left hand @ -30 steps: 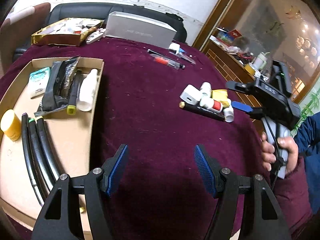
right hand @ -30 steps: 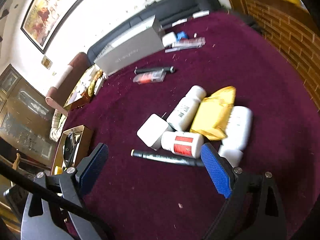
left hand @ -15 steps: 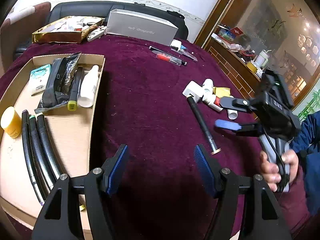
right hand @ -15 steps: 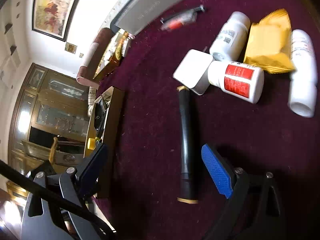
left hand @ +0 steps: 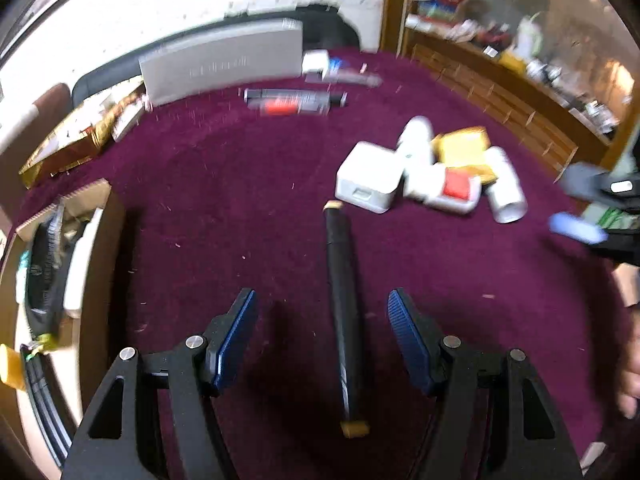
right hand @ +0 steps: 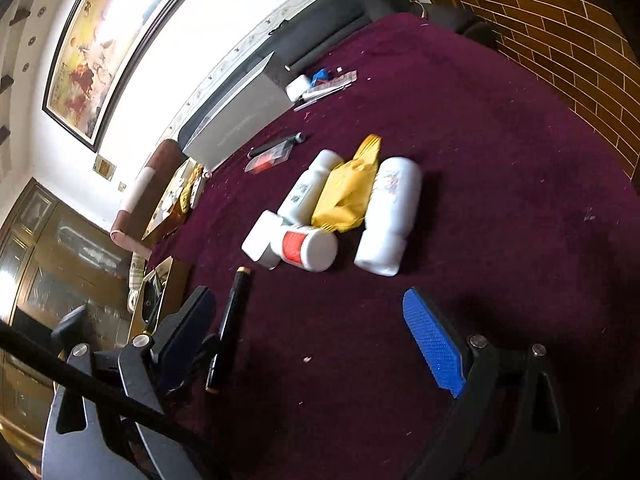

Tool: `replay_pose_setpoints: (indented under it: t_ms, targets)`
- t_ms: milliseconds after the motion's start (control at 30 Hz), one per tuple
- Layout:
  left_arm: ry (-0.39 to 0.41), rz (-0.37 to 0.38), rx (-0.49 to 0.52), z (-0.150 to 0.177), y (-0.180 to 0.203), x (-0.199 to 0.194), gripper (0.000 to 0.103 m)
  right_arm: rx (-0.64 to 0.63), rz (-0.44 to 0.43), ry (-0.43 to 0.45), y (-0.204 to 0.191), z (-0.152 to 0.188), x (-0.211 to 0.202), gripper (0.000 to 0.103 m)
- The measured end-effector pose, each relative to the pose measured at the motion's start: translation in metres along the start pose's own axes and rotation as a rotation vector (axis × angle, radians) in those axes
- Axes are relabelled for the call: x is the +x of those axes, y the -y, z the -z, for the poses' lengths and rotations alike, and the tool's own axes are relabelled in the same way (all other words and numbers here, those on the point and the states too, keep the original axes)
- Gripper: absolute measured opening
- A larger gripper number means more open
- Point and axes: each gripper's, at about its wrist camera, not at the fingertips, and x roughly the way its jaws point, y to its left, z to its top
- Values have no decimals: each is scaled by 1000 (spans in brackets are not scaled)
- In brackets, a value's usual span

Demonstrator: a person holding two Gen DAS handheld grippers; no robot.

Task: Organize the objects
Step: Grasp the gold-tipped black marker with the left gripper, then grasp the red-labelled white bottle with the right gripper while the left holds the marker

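My left tongs (left hand: 320,332) are released: both blue pads stand apart with nothing pressed between them. The black pen (left hand: 342,316) lies on the maroon cloth (left hand: 224,208) in the gap between the jaws, nearer the right pad than the left, touching neither as far as I can see. It runs lengthwise along the tongs' pointing line; one gold-tipped end sits close to the camera, the other points toward the pile further out.

My right tongs (right hand: 316,340) are also released — jaws wide, nothing held. In this view the same pen (right hand: 230,328) lies just beside the dark left finger (right hand: 184,328), on its inner side; contact I cannot tell. The blue pad is well apart from it.

Outward from the pen's far tip: a white square box (left hand: 370,182), just beyond the tip and not touching it. Against the box a white bottle with a red label (left hand: 448,188), a yellow packet (left hand: 464,148), and two more white bottles, all bunched together.

Left edge of the left view — a cardboard tray (left hand: 100,240) with dark items in it, well apart from the pen. Farther back, a grey box (left hand: 224,64) and a clear-wrapped pen (left hand: 294,102). View blurred; finer detail unreadable.
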Motion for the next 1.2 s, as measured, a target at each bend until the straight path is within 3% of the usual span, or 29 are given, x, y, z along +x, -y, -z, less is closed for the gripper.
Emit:
replay_pose_setpoints:
  t_ms: [33,100,133,200,333,400,500,600,667,700,900,1033,1200]
  targets:
    - [-23,-5,-3,-1,1,9,61,-13,0,-5,0,-4,1,96]
    - [14,-35,41,1,8,11,61,-50,1,-19,-6,-10,5,96]
    - [23,-33,57,1,11,10,51,-66,2,-24,-8,-11,6,96]
    - [13,-5,75,0,13,8,12,-111,1,-45,-16,-18,14,96]
    - [-18,71,51,4,4,2,11,-243,49,-98,-40,-22,38,96]
    - [-20,124,13,8,-7,-8,11,-324,96,-125,-53,-19,53,96]
    - [6,145,-12,12,-21,-26,11,-468,191,-139,-75,-13,72,94]
    - [31,164,-47,16,-34,-37,11,-582,282,-143,-88,-12,88,76]
    - [39,179,-67,15,-41,-40,11,-590,300,-174,-85,-14,98,43]
    - [41,185,-77,16,-45,-41,11,-587,305,-192,-83,-15,104,39]
    - [49,229,-126,30,-63,-51,11,-531,331,-245,-76,-15,127,36]
    - [69,235,-129,39,-69,-62,11,-489,370,-232,-76,-10,125,32]
    - [125,252,-140,54,-81,-89,11,-367,305,-187,-79,-3,98,32]
